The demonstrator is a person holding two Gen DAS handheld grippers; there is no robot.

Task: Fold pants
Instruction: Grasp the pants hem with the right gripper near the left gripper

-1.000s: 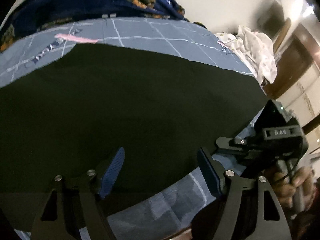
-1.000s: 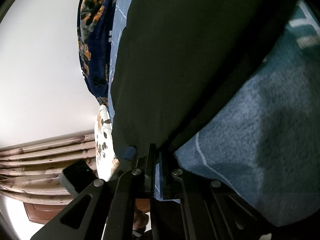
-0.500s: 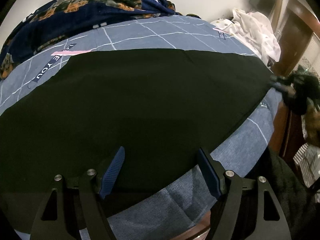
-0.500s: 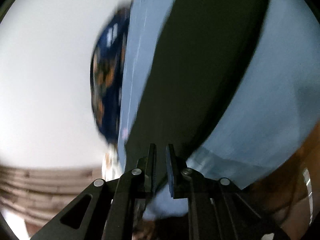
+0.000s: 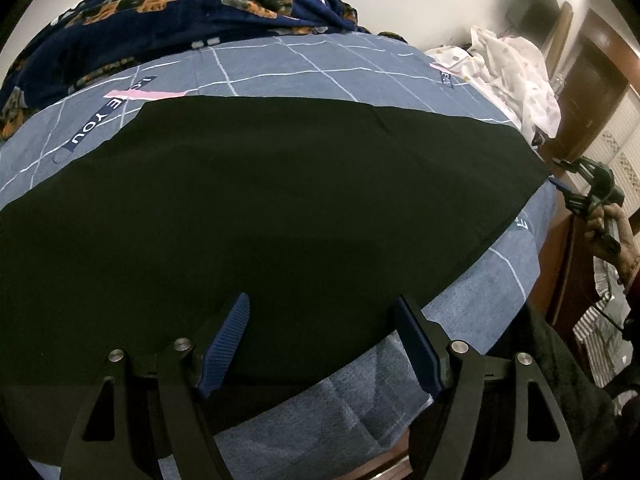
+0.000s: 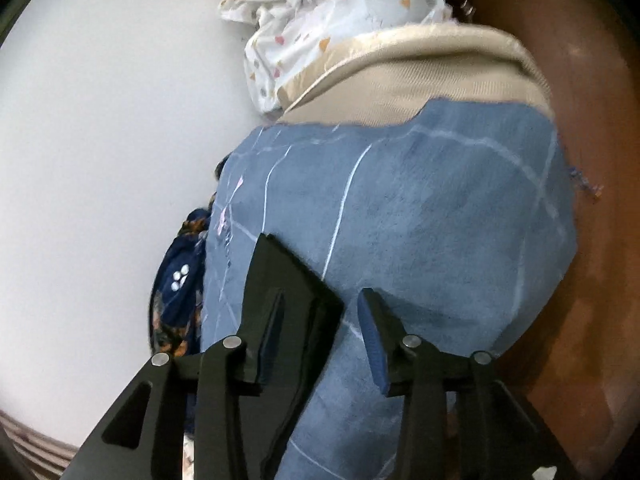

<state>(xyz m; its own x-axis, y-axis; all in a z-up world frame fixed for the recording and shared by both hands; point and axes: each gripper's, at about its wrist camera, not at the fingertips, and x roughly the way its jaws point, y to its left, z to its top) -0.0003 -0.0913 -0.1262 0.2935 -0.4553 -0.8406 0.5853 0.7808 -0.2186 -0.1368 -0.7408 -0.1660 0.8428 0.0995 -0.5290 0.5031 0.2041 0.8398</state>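
Observation:
The black pants [image 5: 280, 208] lie flat and wide across the blue checked bedsheet [image 5: 312, 68] in the left wrist view. My left gripper [image 5: 324, 336] is open and empty, hovering over the pants' near edge. My right gripper [image 5: 576, 188] shows far right, off the pants' right end, held in a hand. In the right wrist view my right gripper [image 6: 316, 320] is open and empty; a corner of the black pants [image 6: 280, 276] lies by its left finger, over the blue sheet [image 6: 420, 232].
A dark blue patterned blanket [image 5: 160, 12] lies bunched at the back of the bed. White spotted cloth [image 5: 516, 68] is heaped at the right end, also in the right wrist view [image 6: 320, 20]. A wooden bed frame [image 6: 600, 200] borders the mattress. A wooden door [image 5: 588, 92] stands right.
My right gripper has opened, let go of the pants' end and swung away. The pants now lie spread flat. My left gripper has stayed open and pulled back slightly.

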